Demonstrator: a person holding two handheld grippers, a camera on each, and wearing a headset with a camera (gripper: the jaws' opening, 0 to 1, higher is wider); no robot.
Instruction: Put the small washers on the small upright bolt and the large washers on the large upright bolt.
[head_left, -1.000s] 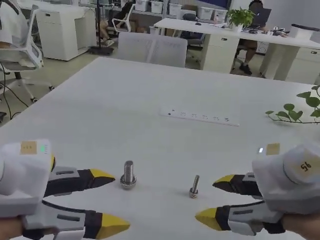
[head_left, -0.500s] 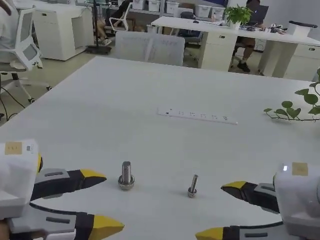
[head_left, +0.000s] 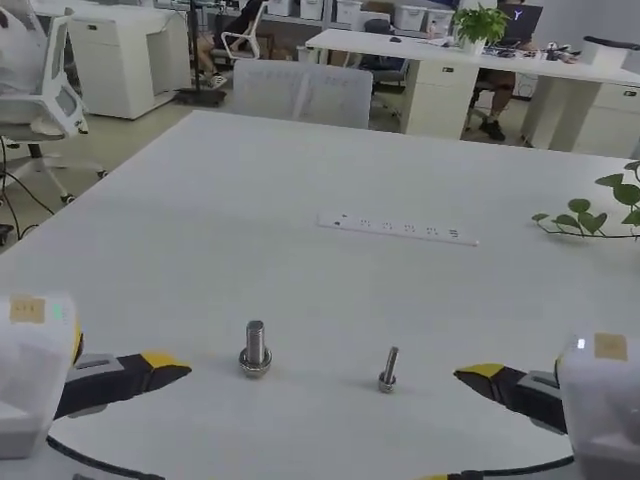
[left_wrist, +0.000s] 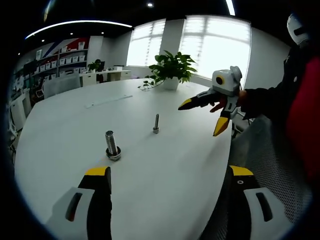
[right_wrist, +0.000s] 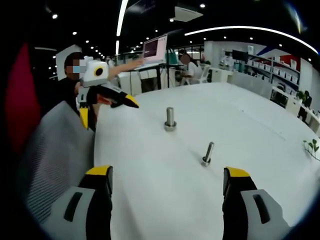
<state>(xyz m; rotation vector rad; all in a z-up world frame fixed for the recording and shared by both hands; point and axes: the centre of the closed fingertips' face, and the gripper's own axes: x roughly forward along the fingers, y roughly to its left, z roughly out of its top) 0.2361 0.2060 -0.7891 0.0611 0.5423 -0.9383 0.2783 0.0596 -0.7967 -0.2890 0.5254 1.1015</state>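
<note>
View: left gripper view.
Left gripper jaws: the left gripper (left_wrist: 169, 172), grey with yellow tips, is spread wide and holds nothing.
Large bolt: the large bolt (left_wrist: 112, 146), a thick silver threaded steel bolt, stands upright on the white table (left_wrist: 60, 110), just ahead of the left-hand jaw.
Small bolt: the small bolt (left_wrist: 156, 123), a thin silver steel bolt, stands upright beyond it, well apart from it.
Right gripper jaws: the right gripper (left_wrist: 201, 119) hangs near the table edge, spread apart and empty.
View: right gripper view.
Bolt order: the small bolt is nearer, the large bolt farther; the left gripper is beyond them by the table edge.
Collar: a wider collar (right_wrist: 170, 128) sits at each bolt's foot. Bolt head or stacked washers: cannot tell.
View: head view.
Layout: both bolts stand side by side between the grippers, the large one on the left.
Background: a white power strip (head_left: 395, 229) lies farther back; a green trailing plant (head_left: 590, 220) reaches in at the right.
Handling (judgement): washers are thin, stiff, light steel rings, likely slippery on this smooth top. Pinch across the outer rim and leave the bore free for the thread.
Risk (judgement): each bolt rests only on its foot, so a sideways knock probably topples the small bolt first.
</note>
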